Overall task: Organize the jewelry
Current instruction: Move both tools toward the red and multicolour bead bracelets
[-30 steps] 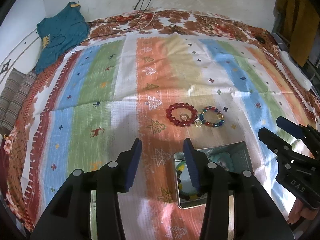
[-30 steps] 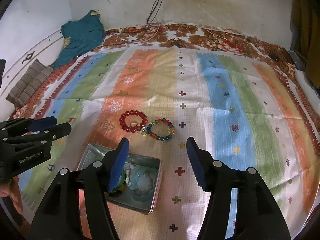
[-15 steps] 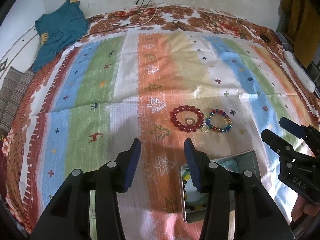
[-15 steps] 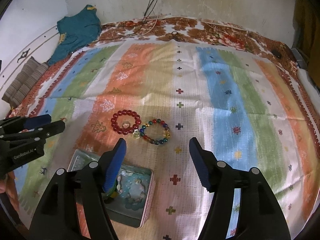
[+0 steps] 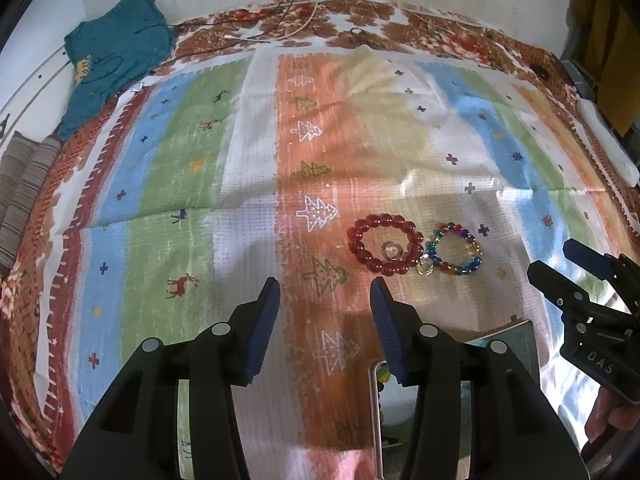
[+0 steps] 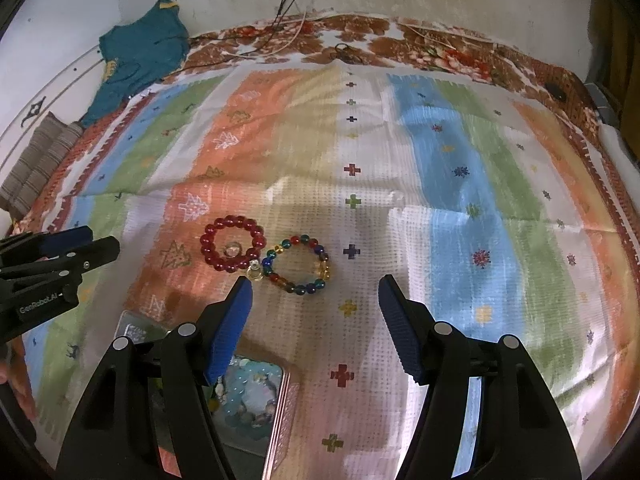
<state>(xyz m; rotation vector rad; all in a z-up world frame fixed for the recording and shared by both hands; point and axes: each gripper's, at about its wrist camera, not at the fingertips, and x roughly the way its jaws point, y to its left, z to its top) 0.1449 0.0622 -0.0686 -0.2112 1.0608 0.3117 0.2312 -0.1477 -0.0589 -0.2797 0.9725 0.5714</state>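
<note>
A red bead bracelet [image 6: 232,245] lies on the striped cloth with a small clear ring [image 6: 233,249] inside it. A multicoloured bead bracelet [image 6: 299,264] lies just right of it, and a second clear ring [image 6: 254,273] sits between the two. All show in the left wrist view too: the red bracelet [image 5: 385,244] and the multicoloured bracelet [image 5: 456,249]. An open metal tin [image 6: 256,396] holding jewelry sits under my right gripper. My right gripper [image 6: 314,308] is open and empty, just short of the multicoloured bracelet. My left gripper [image 5: 325,312] is open and empty, left of the tin [image 5: 516,332].
A teal garment [image 6: 140,56] and a striped folded cloth [image 6: 40,160] lie at the far left. Cables [image 6: 288,28] run along the back wall. A white object [image 5: 608,144] lies at the right edge of the bed.
Both grippers have moved forward toward the bracelets. The tin has slid lower in both views and sits mostly under the grippers. Both stay open.
</note>
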